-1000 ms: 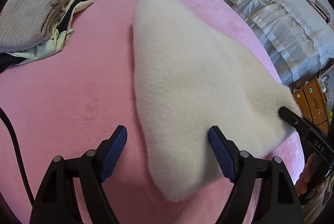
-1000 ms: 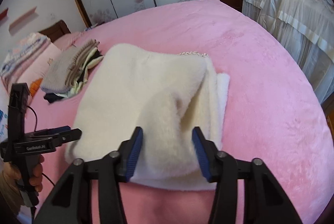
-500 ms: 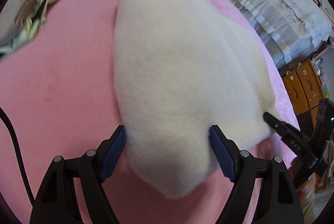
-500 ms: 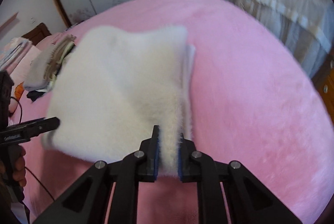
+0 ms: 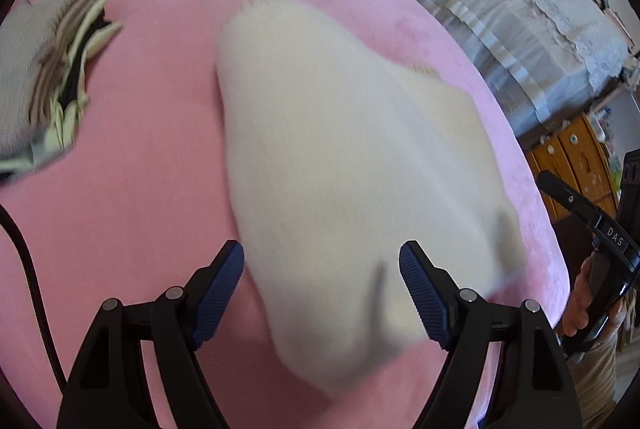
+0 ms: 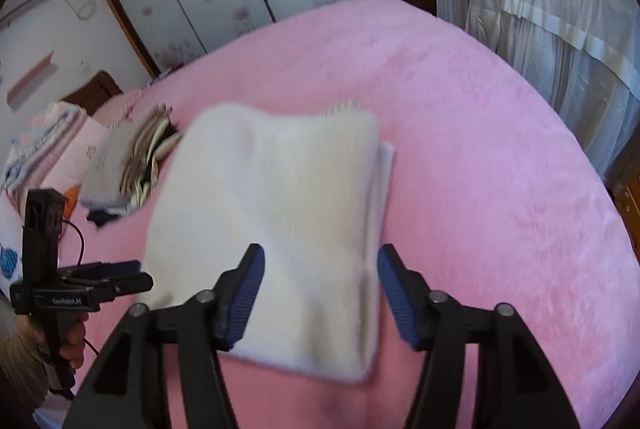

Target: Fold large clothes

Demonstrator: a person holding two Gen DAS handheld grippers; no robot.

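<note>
A white fluffy garment (image 5: 340,149) lies folded on the pink bed (image 5: 152,149). In the right wrist view the garment (image 6: 280,213) shows as a thick rectangle with layered edges on its right side. My left gripper (image 5: 320,261) hangs open above its near corner, pads clear of the fabric. My right gripper (image 6: 320,261) has its jaws opening over the near edge, and its pads do not press on the cloth. Each view also shows the other tool: the right gripper (image 5: 580,217) beyond the garment's right corner, the left gripper (image 6: 120,275) at its left edge.
A stack of folded clothes (image 5: 48,77) (image 6: 132,165) sits on the bed left of the garment. A second bed with a white lace cover (image 5: 500,9) and a wooden cabinet (image 5: 576,157) stand to the right. A black cable (image 5: 24,261) trails at the left.
Half a second ago my right gripper was shut on the garment's near edge; it has let go and opened. Both grippers have drawn back, and the garment lies flat.
</note>
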